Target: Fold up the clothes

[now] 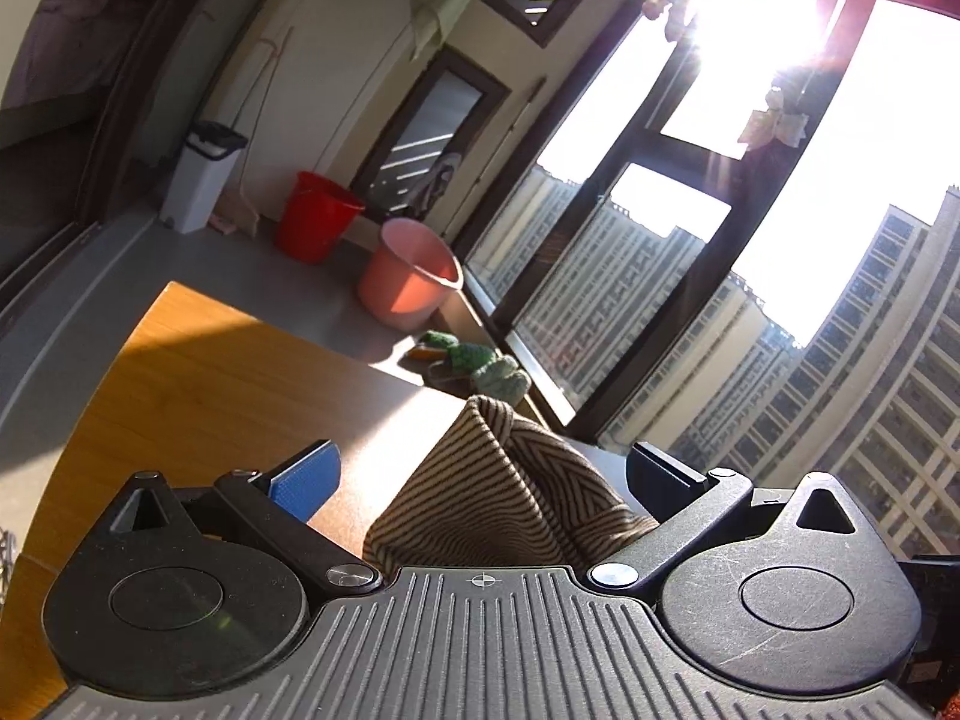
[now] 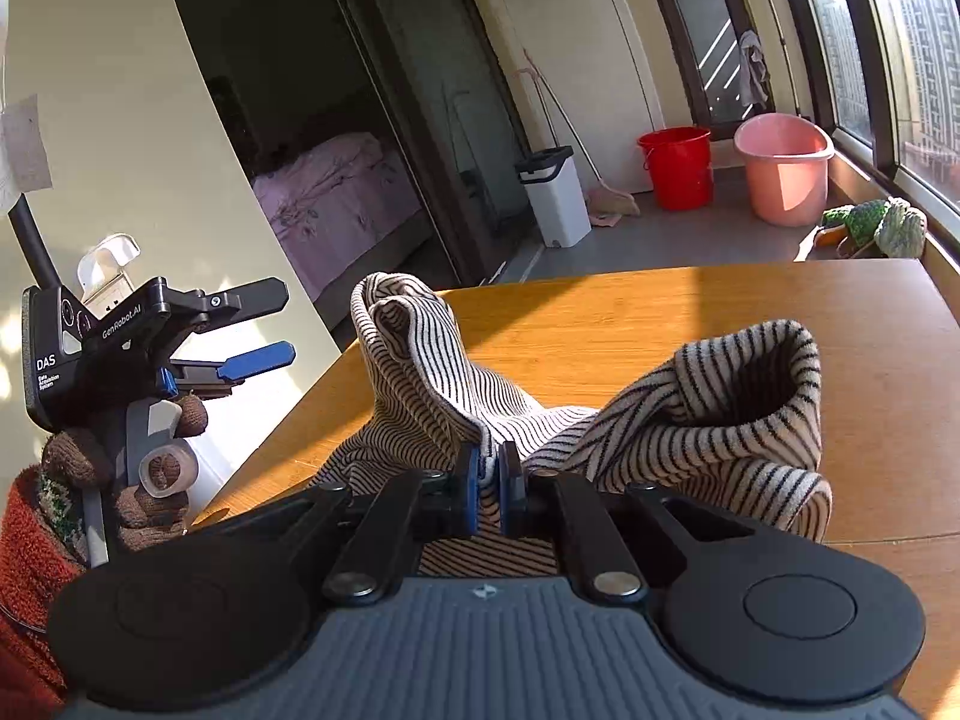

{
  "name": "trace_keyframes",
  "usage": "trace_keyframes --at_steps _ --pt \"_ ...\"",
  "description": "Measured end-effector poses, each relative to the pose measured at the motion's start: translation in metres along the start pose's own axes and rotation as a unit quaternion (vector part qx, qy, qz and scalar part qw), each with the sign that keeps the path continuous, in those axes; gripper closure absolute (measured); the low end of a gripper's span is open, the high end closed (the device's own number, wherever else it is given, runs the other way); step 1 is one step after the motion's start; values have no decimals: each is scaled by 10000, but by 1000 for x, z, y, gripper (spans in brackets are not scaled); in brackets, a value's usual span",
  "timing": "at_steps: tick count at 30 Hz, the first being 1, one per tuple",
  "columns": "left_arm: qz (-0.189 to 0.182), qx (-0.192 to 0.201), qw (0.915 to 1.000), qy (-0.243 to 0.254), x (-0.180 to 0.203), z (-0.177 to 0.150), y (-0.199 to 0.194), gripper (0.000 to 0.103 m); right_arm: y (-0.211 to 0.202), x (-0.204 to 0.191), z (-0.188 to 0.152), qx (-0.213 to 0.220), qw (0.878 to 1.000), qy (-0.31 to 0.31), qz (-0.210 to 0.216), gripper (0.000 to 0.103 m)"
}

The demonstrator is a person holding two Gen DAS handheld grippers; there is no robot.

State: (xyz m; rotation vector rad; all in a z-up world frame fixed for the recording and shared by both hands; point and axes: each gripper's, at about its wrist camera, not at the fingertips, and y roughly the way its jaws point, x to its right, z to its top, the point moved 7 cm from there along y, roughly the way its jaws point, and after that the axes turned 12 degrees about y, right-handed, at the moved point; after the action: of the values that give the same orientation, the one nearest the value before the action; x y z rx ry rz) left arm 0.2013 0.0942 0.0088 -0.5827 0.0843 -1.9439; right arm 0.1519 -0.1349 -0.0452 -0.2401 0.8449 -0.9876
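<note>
While the right tongs (image 2: 489,474) pinch a fold of the striped garment (image 2: 690,414) tight between their blue pads, the cloth lies bunched on the wooden desk (image 2: 750,306). Left tongs (image 2: 264,324), held in a gloved hand (image 2: 150,468) beside the desk, stand wide apart and empty.

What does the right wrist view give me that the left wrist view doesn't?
Only the right wrist view shows the right gripper shut on the striped garment, the left gripper seen from outside, open and empty, and the bed. Only the left wrist view shows the apartment towers outside. Both show the wooden table, red bucket and pink bucket.
</note>
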Motion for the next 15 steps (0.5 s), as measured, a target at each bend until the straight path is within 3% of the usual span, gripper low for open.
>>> trace_keyframes --at_steps 5,9,10,11,12,15 --pt "76 27 9987 506 28 2 -8 0 4 21 -39 -182 9992 334 -157 98" --pt "71 -108 9938 1107 50 -4 -10 1 -6 13 -44 -37 9997 -7 -246 98" --pt "155 -256 9899 1384 55 -12 -6 10 -8 12 -44 -10 9996 -71 -265 98" --pt "207 -380 9867 1565 57 -19 -3 30 -10 11 -42 18 9995 -127 -293 98" --pt "272 -516 9846 1649 56 -27 0 38 -13 11 -40 46 9993 -184 -321 98" --pt "468 -827 9795 1774 48 -46 7 46 -23 15 -36 130 9984 -262 -490 97"
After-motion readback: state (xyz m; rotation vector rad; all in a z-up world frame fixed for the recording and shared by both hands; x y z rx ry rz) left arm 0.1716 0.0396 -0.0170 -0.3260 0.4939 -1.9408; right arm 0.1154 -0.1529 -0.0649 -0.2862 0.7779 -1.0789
